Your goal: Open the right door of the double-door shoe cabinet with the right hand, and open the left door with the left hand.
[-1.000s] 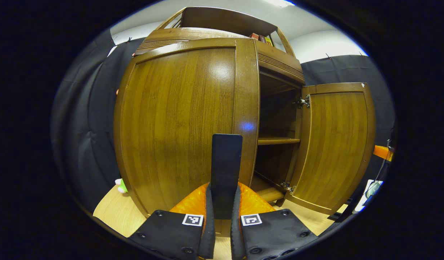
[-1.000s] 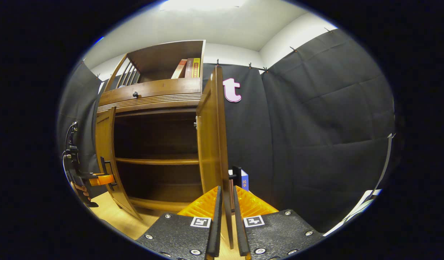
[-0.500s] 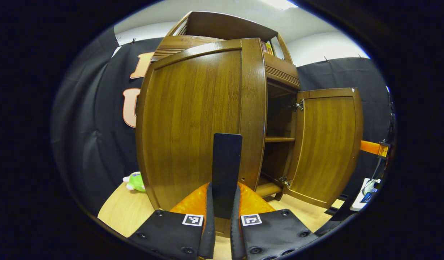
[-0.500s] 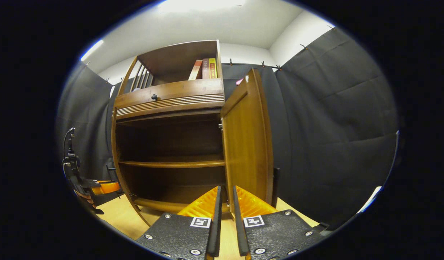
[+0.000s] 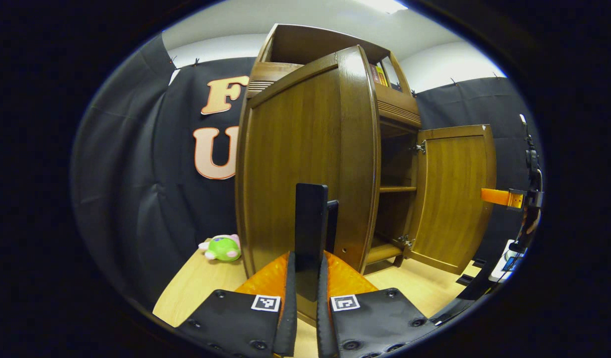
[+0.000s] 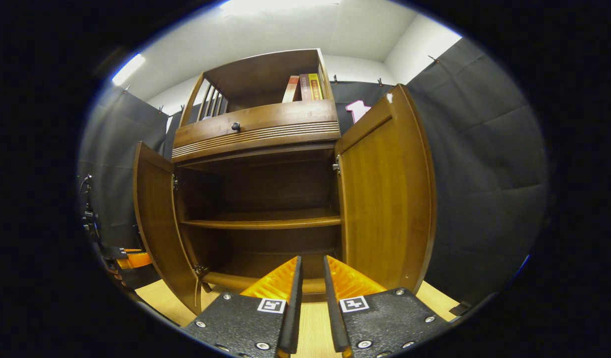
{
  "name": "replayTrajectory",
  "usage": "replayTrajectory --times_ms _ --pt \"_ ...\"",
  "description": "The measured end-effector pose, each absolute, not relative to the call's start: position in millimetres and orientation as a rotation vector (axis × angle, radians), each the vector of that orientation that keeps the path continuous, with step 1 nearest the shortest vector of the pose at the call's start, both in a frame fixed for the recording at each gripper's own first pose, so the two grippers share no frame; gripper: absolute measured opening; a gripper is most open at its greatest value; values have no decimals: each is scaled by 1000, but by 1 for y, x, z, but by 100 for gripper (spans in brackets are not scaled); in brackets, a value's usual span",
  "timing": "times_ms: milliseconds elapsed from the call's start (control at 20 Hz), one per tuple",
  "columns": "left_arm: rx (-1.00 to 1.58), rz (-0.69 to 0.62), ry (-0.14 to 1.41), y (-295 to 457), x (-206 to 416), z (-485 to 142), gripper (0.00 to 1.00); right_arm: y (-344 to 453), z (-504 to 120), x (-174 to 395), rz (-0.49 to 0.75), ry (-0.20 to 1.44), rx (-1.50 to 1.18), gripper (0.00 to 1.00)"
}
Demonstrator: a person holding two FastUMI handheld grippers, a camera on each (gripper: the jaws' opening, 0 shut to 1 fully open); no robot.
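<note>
In the left gripper view, your left gripper [image 5: 305, 278] is clamped on the dark upright handle [image 5: 311, 223] of the shoe cabinet's left door [image 5: 305, 164], both fingers pressing its lower end. That door stands swung well out from the cabinet, its outer face toward the camera. Beyond its free edge, the cabinet's shelf [image 5: 397, 189] shows, with the right door [image 5: 454, 194] open past it and your other gripper reaching in from the far right. A green plush toy [image 5: 221, 248] lies on the light wooden floor [image 5: 196, 288] beside the left door.

In the right gripper view, your right gripper [image 6: 310, 283] hangs free in front of the cabinet, its fingers a narrow slot apart and gripping nothing. Behind it, the shoe cabinet [image 6: 258, 134] stands with both doors open, one shelf across its dark interior. Books [image 6: 303, 87] stand in the open top section.
</note>
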State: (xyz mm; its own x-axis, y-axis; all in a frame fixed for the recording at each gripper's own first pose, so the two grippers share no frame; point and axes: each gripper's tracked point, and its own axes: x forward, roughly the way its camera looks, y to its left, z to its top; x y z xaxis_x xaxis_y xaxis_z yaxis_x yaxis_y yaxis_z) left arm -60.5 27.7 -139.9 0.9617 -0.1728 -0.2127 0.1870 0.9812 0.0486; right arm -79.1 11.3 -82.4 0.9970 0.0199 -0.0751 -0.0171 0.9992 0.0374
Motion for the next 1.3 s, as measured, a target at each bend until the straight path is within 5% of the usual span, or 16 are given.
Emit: replayTrajectory --times_ms 200,250,300,350,650,750,850,1000,1100,1150,1200,1250,1300 --pt "79 -133 190 55 -68 -133 19 29 -82 -75 44 75 26 26" --pt "85 -122 192 63 -69 -135 15 34 -83 -73 50 76 25 39" --pt "80 -118 182 69 -72 -132 15 38 -84 -72 56 79 26 41" --pt "71 -116 183 75 -73 -132 14 42 -85 -71 61 82 28 31" --pt "58 -130 179 82 -75 -132 15 56 -88 -64 74 91 20 40" --pt "61 -130 179 84 -78 -132 14 60 -87 -61 76 88 27 55" --pt "55 -120 177 91 -78 -130 15 63 -90 -57 79 93 30 43" --pt "29 -103 181 104 -80 -131 14 69 -97 -52 84 108 22 55" --pt "6 -96 179 110 -81 -130 14 73 -100 -48 87 114 16 84" --pt "9 -96 179 111 -81 -131 14 76 -102 -46 89 119 15 75" --pt "18 -95 179 113 -81 -131 14 78 -103 -45 94 121 14 89" --pt "28 -94 181 114 -82 -132 14 80 -103 -43 99 124 11 80" --pt "31 -94 183 114 -82 -132 14 83 -104 -43 106 125 8 83"
